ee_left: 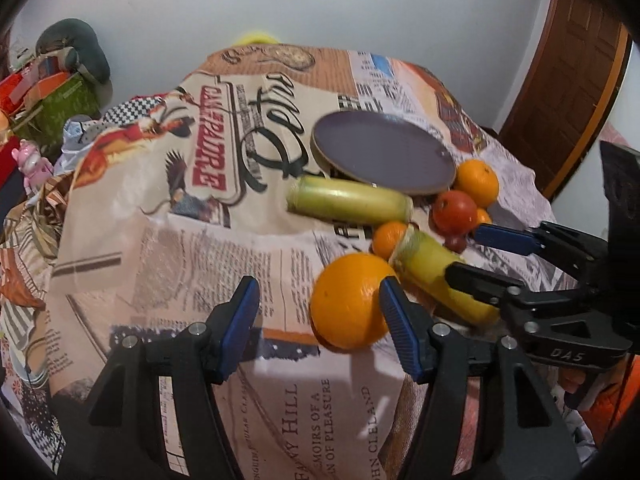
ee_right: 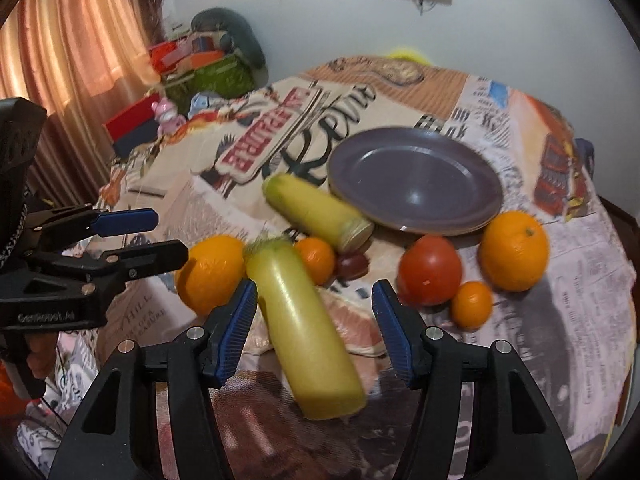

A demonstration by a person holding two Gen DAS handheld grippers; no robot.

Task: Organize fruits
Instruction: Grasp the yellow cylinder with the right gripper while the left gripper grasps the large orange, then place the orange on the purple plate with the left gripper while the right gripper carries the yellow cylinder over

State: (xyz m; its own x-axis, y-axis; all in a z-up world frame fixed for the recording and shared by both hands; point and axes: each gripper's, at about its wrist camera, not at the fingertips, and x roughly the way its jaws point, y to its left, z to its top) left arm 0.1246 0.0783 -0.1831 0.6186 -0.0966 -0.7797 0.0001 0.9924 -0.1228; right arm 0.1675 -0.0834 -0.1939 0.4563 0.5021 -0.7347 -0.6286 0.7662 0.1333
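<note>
A grey plate (ee_left: 384,152) (ee_right: 416,180) lies empty on the printed tablecloth. Around it lie two corn cobs, several oranges, a tomato (ee_left: 454,210) (ee_right: 430,270) and grapes (ee_right: 352,266). My left gripper (ee_left: 320,304) is open; a large orange (ee_left: 348,300) (ee_right: 212,272) sits against the inside of its right finger. My right gripper (ee_right: 314,304) is open around the near corn cob (ee_right: 304,332) (ee_left: 436,272) without touching it. The far corn cob (ee_left: 348,200) (ee_right: 316,212) lies beside the plate's near rim. Another orange (ee_right: 514,250) (ee_left: 476,182) lies right of the tomato.
Small oranges (ee_right: 472,304) (ee_right: 316,260) lie among the fruit. Boxes, a toy and a cushion (ee_right: 208,60) crowd the far left beyond the table. A wooden door (ee_left: 568,80) stands at the right. The tablecloth (ee_left: 180,240) drapes over the table's edges.
</note>
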